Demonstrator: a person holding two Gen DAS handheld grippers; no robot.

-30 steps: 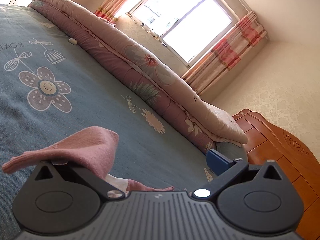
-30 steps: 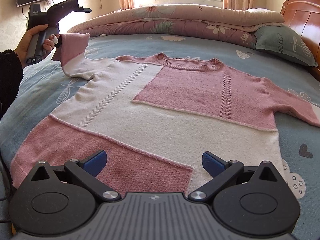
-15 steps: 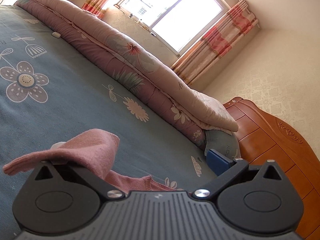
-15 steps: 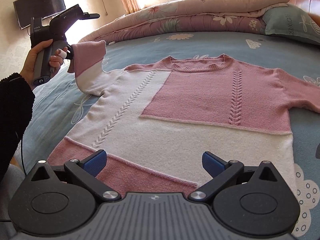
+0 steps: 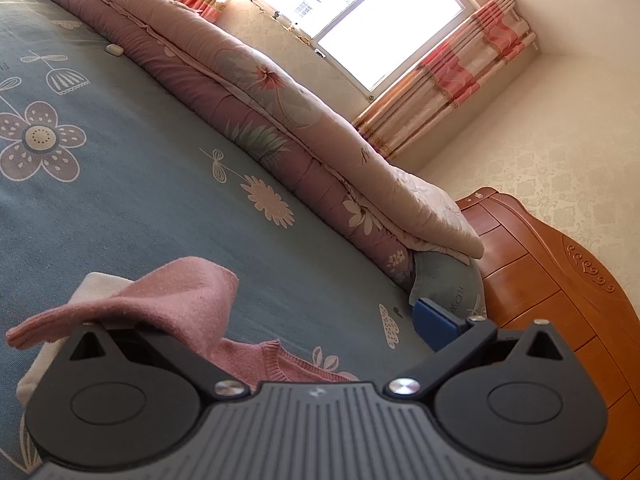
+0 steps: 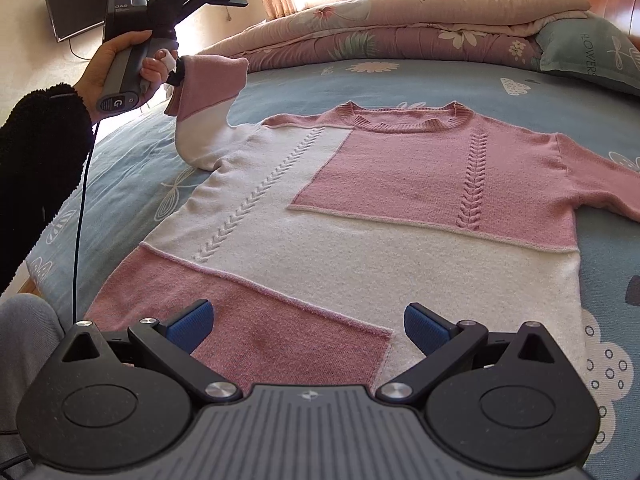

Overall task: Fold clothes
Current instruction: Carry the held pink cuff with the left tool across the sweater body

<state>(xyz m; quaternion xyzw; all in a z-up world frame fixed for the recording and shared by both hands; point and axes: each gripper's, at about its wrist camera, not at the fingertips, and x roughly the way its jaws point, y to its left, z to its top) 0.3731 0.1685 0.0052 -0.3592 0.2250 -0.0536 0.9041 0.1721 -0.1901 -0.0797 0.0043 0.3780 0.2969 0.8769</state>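
A pink and cream knit sweater [image 6: 360,216] lies flat, front up, on the blue flowered bedsheet [image 6: 400,80]. Its left sleeve [image 6: 204,108] is lifted off the bed, and the pink cuff [image 5: 168,304] hangs over the left finger of my left gripper [image 5: 316,320]. That finger is hidden under the cuff. The other blue pad [image 5: 436,326] stands far off, so the jaws are apart. A hand [image 6: 120,60] holds that gripper [image 6: 176,74] at the left. My right gripper [image 6: 308,324] is open just above the hem, with nothing between its fingers. The right sleeve [image 6: 600,184] lies stretched out.
A rolled quilt [image 6: 400,28] and a blue pillow [image 6: 588,48] lie along the far side of the bed. A wooden headboard [image 5: 560,292] stands at the right. A black-sleeved arm [image 6: 36,168] and a cable [image 6: 80,208] are at the left, with a wall TV [image 6: 92,0] behind.
The left gripper has raised the sleeve cuff higher off the bed and carried it inward toward the sweater's body. The right gripper has stayed open over the hem while its view shifted slightly.
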